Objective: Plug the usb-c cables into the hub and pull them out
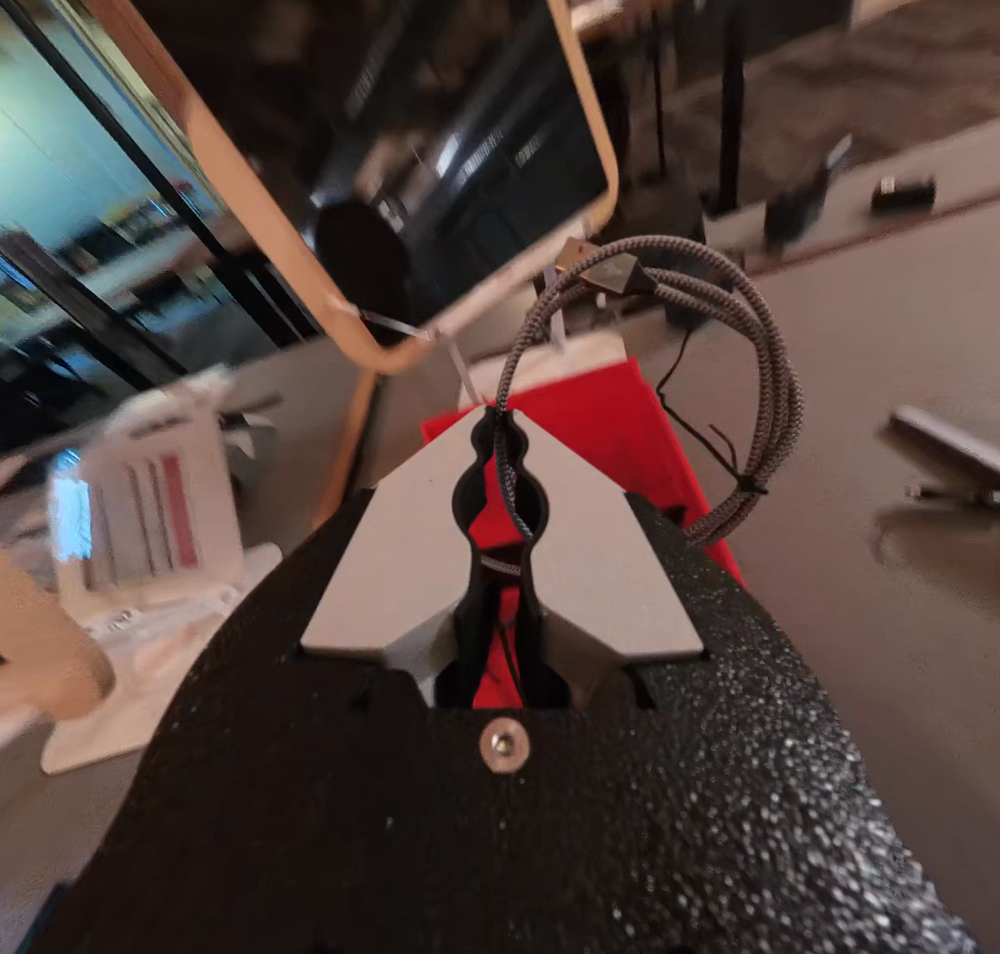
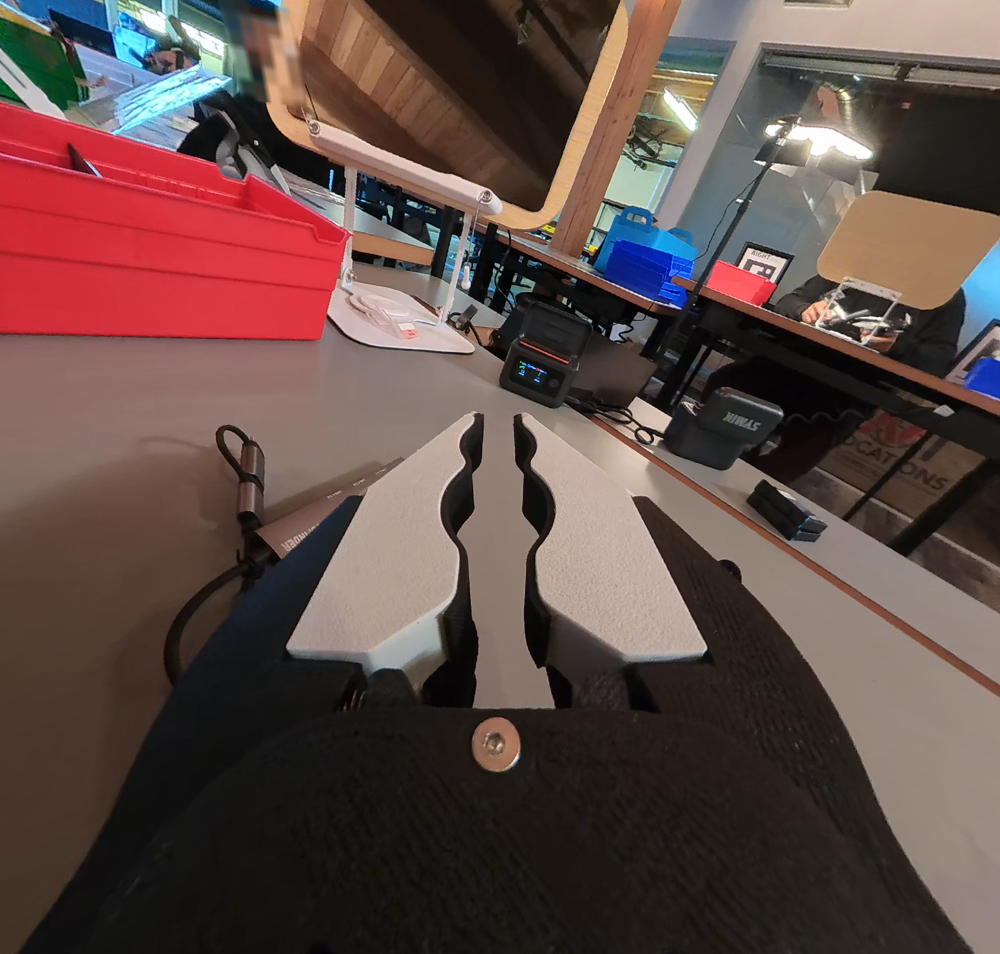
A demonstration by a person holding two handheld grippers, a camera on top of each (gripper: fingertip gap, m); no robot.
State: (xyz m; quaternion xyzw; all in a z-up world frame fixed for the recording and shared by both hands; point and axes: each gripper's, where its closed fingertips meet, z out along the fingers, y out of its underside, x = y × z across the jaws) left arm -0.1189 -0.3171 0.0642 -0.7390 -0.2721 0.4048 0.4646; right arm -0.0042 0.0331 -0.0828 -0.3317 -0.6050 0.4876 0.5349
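The hub [image 2: 324, 517], a dark case [image 2: 722, 427], a framed sign [image 2: 763, 263] and a cardboard box [image 2: 893, 473] bear print.

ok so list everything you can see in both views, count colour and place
usb-c cable: one, grey braided, coiled and tied, held up over the red bin
hub: one, grey, on the table beside the right gripper
red bin: one, far left on the table
white stand: one, beside the bin
power stations: two, dark, at the table edge
table: one, grey
left gripper: shut on the cable
right gripper: open, empty
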